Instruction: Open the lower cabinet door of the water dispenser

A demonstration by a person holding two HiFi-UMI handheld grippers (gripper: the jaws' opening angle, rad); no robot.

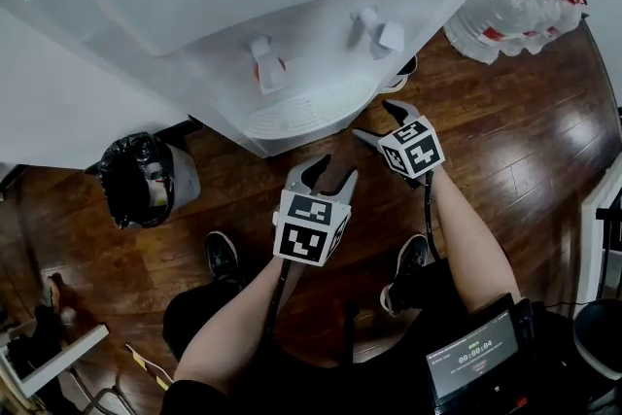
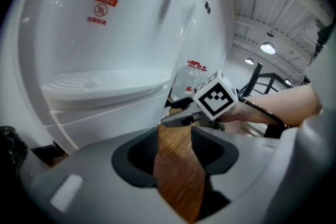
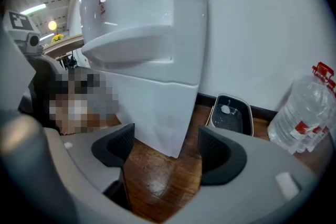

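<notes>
Facing the white water dispenser (image 1: 292,5), both grippers are held low in front of its base. This posture is judged to be an approach to the lower cabinet door (image 3: 157,113), which forms the front of the body beneath the drip tray (image 1: 306,112). In the head view the door is largely concealed under the overhanging tray and the taps (image 1: 262,53). It is best seen in the right gripper view, as a plain white panel reaching down to the wooden floor (image 1: 505,151). No handle or recess can be made out on it, so the edge to be grasped cannot be identified.

The left gripper (image 1: 330,178) is carried with its jaws spread; only floorboards are seen between them, and nothing is touched. The right gripper (image 1: 381,123) is held slightly ahead, nearer the dispenser. Its jaws are likewise spread and empty, and the panel's lower corner is framed in the gap but lies beyond the pads. The jaws are presumably kept apart so that an edge of the door can be taken, and both grippers are angled downward because the target lies near floor level.

The water bottles (image 1: 515,0) at the right and the bin (image 1: 141,180) with its black liner at the left are set apart from the door and are judged unlikely to interfere.
</notes>
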